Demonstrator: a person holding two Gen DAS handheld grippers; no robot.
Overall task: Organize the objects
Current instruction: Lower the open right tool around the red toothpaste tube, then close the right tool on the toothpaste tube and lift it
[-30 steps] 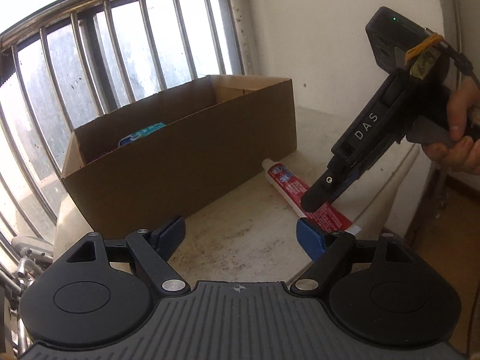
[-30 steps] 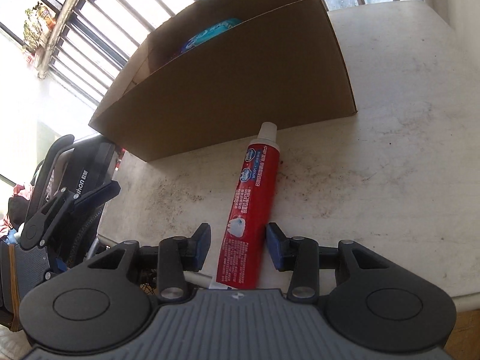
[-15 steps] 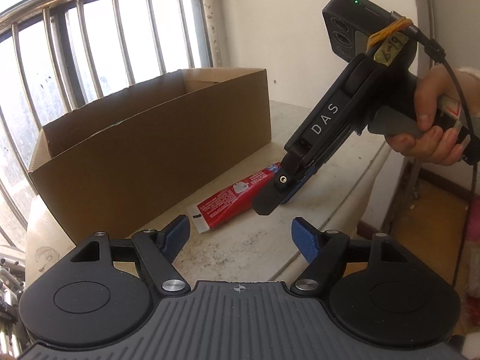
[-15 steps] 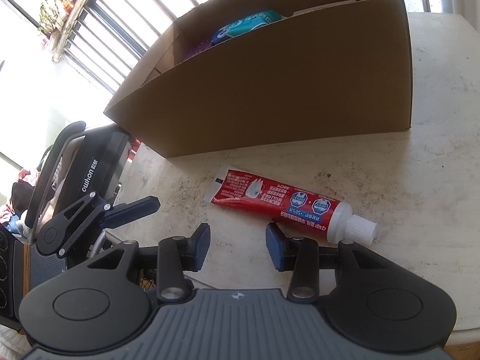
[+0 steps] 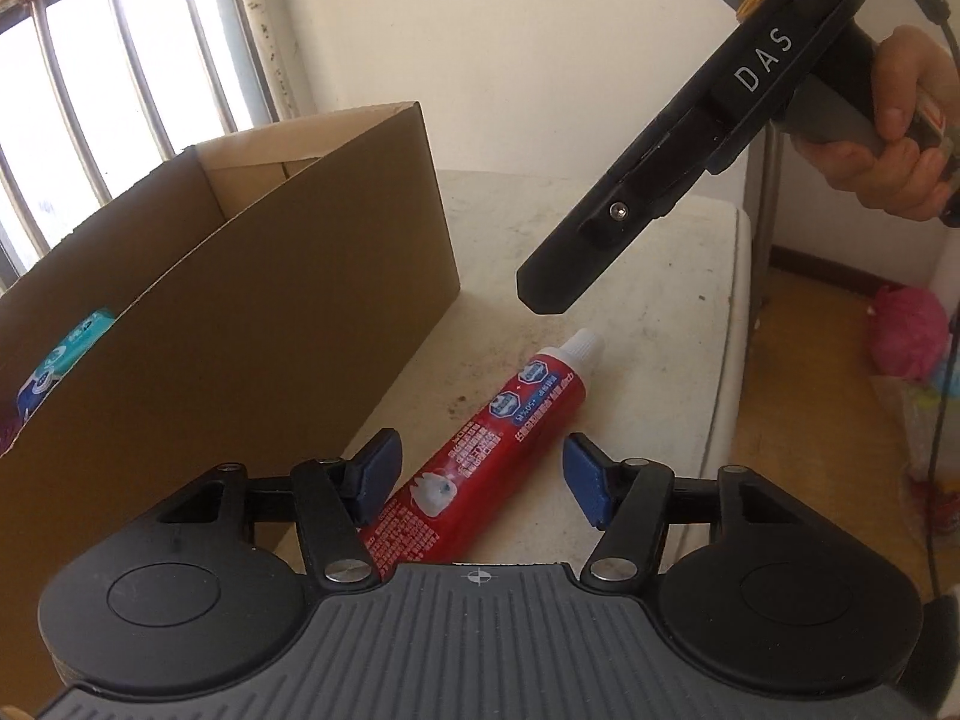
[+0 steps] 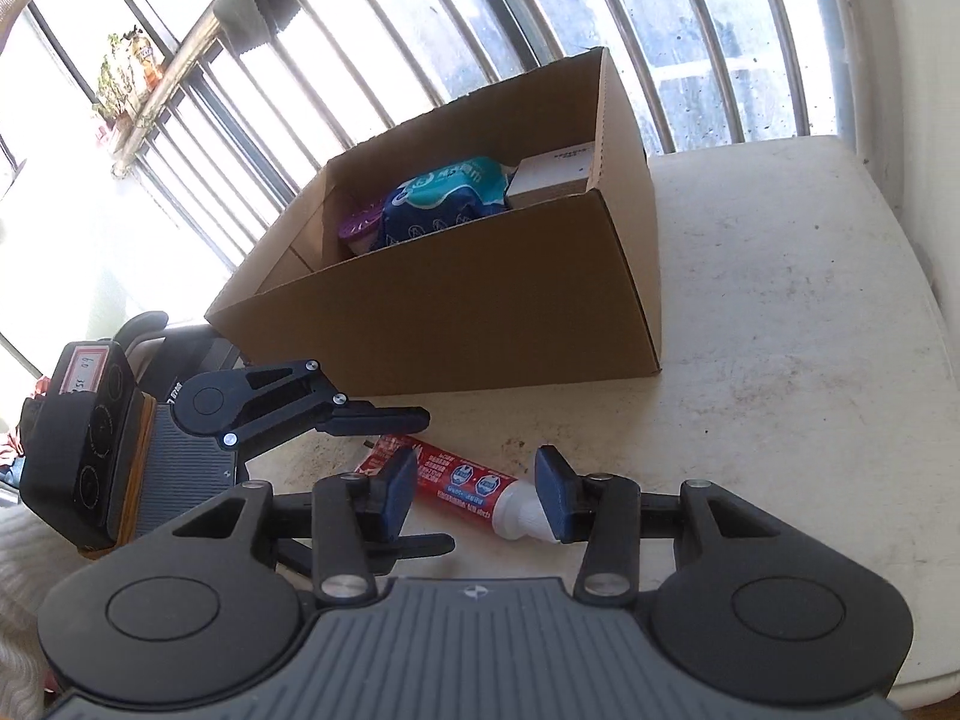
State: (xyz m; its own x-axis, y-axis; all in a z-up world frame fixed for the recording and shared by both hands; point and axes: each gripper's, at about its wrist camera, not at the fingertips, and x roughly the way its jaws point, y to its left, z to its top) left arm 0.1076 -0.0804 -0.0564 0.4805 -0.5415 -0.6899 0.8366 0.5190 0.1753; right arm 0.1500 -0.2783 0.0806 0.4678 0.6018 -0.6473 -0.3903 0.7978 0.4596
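Note:
A red toothpaste tube point(image 5: 480, 456) with a white cap lies flat on the white table beside an open cardboard box point(image 5: 252, 324). My left gripper point(image 5: 477, 477) is open, its blue pads on either side of the tube's flat end, low over the table. My right gripper point(image 6: 474, 492) is open and held above the tube's cap end point(image 6: 462, 486); it shows in the left wrist view point(image 5: 546, 288) hovering over the cap. The box point(image 6: 492, 300) holds a blue-teal packet point(image 6: 444, 198), a purple item point(image 6: 360, 225) and a white carton point(image 6: 552, 171).
The white table point(image 6: 780, 312) ends close on the right and front. A barred window point(image 6: 420, 30) stands behind the box. A white wall point(image 5: 540, 48) is at the far side. A pink bag point(image 5: 906, 330) lies on the floor to the right.
The tube was turned on the table by the right gripper. My left gripper has moved in over the tube's flat end. My right gripper has lifted off the tube.

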